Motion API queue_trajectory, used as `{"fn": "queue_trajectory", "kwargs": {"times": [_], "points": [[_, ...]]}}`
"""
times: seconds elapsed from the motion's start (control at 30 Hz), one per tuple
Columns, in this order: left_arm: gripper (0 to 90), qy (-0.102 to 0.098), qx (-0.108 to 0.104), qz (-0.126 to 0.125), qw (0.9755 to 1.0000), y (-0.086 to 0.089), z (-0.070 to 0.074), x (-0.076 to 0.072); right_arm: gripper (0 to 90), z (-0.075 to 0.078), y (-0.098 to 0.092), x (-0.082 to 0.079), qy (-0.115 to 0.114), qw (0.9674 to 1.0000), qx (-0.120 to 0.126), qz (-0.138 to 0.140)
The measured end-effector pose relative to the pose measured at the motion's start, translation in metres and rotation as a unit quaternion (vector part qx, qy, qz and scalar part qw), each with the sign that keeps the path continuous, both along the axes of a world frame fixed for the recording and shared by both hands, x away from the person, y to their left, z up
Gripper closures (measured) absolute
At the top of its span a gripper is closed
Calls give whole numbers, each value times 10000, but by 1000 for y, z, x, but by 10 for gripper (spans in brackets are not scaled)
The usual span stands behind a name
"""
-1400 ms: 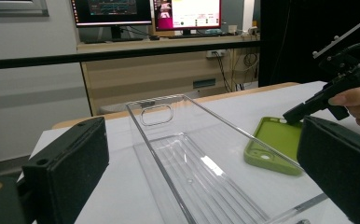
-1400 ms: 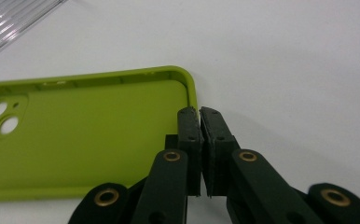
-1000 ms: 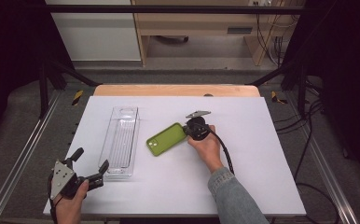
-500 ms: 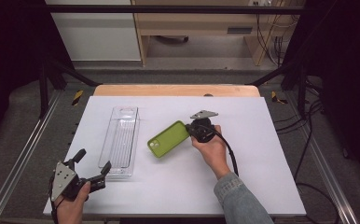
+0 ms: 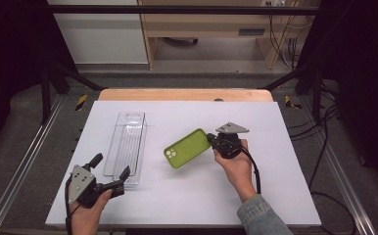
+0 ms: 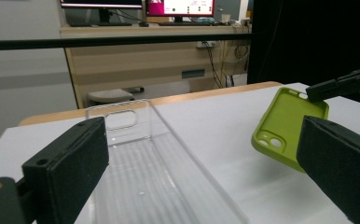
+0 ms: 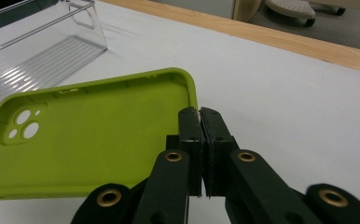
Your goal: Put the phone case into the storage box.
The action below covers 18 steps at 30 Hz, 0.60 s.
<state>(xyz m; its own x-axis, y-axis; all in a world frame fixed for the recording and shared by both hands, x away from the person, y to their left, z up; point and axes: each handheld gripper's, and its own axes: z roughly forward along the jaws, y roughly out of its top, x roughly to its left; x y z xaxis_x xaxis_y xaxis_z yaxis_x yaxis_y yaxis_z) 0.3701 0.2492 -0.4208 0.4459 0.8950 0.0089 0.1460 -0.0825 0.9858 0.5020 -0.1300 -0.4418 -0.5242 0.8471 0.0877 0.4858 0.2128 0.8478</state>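
A lime-green phone case point(image 5: 187, 148) hangs tilted just above the white table, camera cut-out toward the left. My right gripper point(image 5: 209, 139) is shut on the case's right edge, and its jaws point(image 7: 199, 114) pinch the rim of the case point(image 7: 89, 140), whose hollow inside faces the camera. An empty clear plastic tray point(image 5: 128, 142) lies lengthwise left of the case. My left gripper point(image 5: 111, 165) stands open at the tray's near end, nothing between its jaws. In the left gripper view, the tray point(image 6: 136, 158) runs ahead between the jaws, with the case point(image 6: 287, 123) to the right.
The white table point(image 5: 275, 186) has a wooden strip point(image 5: 187, 94) along its far edge. Metal rails point(image 5: 20, 171) run along both sides. Cables point(image 5: 324, 147) lie on the floor at the right. A cable trails from the right gripper along the forearm.
The right gripper has carried the green case up and to the right, away from the tray. The left gripper has moved right, closer to the tray's near end.
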Motion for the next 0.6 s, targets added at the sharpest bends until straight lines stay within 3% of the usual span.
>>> {"fn": "queue_trajectory", "kwargs": {"times": [0.2,0.33,0.6], "points": [[16,225,31,-204,9995,-34,4,9,884,-2,-14,-13,-115,9998,120,-148],[23,360,241,-260,9987,-56,6,15,884,-6,-21,-20,-201,9995,156,-194],[40,717,385,-301,9962,-85,-1,24,884,-16,-31,-28,-307,9988,236,-288]]}}
